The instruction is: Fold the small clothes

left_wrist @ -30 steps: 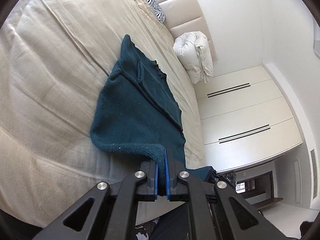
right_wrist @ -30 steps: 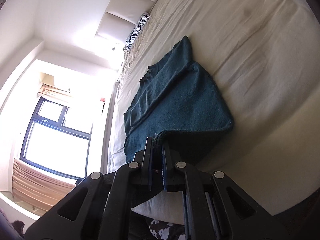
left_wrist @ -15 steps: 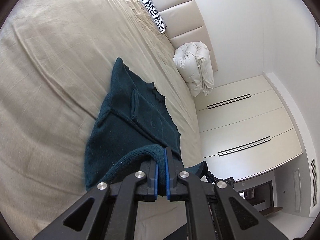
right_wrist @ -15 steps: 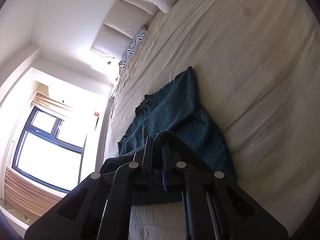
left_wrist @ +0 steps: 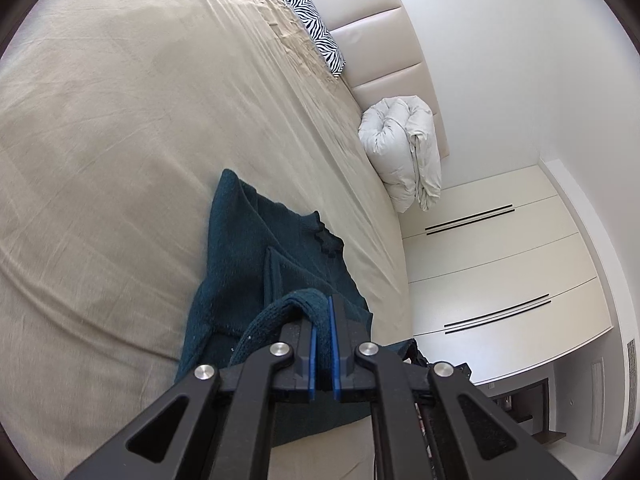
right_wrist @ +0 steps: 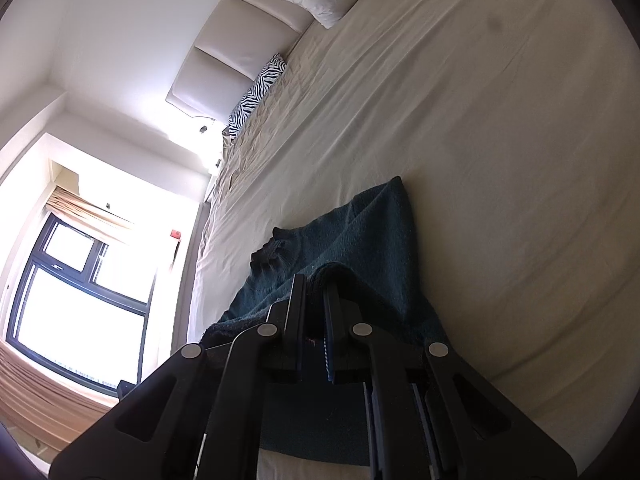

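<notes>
A small dark teal knitted sweater [left_wrist: 244,264] lies on a beige bed sheet [left_wrist: 120,120], its far part flat with the collar [left_wrist: 328,240] toward the headboard. My left gripper [left_wrist: 325,312] is shut on the sweater's near hem and holds it lifted over the flat part. In the right wrist view the same sweater [right_wrist: 360,232] shows, and my right gripper [right_wrist: 314,292] is shut on another part of the near hem, also lifted. The cloth under both grippers is hidden.
A zebra-print pillow [left_wrist: 316,40] and a folded white duvet [left_wrist: 404,148] lie against the padded headboard [left_wrist: 384,52]. White wardrobe doors [left_wrist: 500,280] stand beyond the bed's edge. A bright window [right_wrist: 76,292] is on the other side.
Both grippers have carried the sweater's near hem up and forward toward the collar, so the near half now doubles over the far half and less flat cloth shows.
</notes>
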